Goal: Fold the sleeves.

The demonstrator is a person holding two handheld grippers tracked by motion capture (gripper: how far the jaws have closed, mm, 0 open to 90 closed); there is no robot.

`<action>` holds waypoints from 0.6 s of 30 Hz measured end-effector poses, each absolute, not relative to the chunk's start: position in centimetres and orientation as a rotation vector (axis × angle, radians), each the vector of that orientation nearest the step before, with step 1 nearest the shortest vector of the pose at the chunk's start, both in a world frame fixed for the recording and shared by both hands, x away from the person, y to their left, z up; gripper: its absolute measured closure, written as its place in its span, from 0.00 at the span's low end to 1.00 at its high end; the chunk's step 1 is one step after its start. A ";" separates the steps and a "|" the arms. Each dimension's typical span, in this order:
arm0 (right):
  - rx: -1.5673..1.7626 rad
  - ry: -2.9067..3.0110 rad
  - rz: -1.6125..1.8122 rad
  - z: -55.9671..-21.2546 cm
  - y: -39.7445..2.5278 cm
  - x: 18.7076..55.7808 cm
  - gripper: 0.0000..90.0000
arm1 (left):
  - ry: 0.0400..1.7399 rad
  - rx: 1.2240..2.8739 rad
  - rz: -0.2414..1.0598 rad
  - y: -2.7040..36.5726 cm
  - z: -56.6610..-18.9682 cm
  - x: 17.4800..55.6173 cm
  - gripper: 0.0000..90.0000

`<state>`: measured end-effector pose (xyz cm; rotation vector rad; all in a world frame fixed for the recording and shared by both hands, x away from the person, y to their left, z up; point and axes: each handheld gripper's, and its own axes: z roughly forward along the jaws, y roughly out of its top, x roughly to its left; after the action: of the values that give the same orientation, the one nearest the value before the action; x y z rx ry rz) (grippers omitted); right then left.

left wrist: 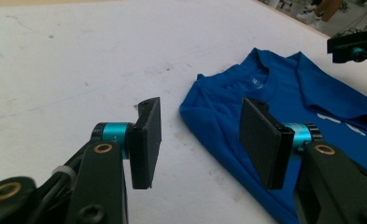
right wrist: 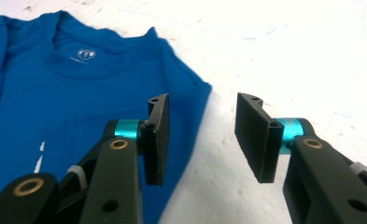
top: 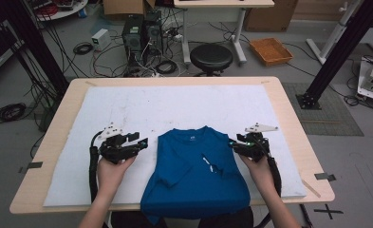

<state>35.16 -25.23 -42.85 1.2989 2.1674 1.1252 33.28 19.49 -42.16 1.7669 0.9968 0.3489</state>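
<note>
High view — both grippers (top: 145, 141) (top: 231, 142) released, flanking blue T-shirt (top: 193, 175) — nothing grasped.

Our left tool (left wrist: 197, 140) and right tool (right wrist: 202, 135) have black arms, flat black pads (left wrist: 146, 140), teal collars, brass-coloured screws, black cables, and grey three-cornered plates on top; our forearms are bare.

The desk (top: 288, 109) is seen from above and in front, looking forward and down. Each gripper view is taken low and close along its own jaws. The blue T-shirt (top: 196, 173) (left wrist: 307, 93) (right wrist: 78, 93) is shared by all three.
</note>
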 end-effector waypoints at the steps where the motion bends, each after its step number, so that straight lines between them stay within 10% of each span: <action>1: 1.304 2.158 1.126 -42.9 -25.4 35.2 0.59 | 0.998 1.777 0.335 18.8 -42.2 33.4 0.55; 10: 1.318 2.137 1.129 -42.8 -26.2 35.1 0.59 | 1.064 1.982 0.369 13.5 -43.8 34.7 0.60; 15: 1.308 2.130 1.128 -42.7 -26.4 35.1 0.60 | 1.038 2.014 0.398 13.3 -44.4 35.1 0.94; 18: 1.312 2.122 1.130 -42.7 -26.5 35.1 0.60 | 1.051 1.990 0.418 13.9 -44.3 35.4 0.97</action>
<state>35.13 -26.46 -42.69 1.3120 2.1221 1.1304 35.38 13.93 -44.25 1.9903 1.0509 0.4185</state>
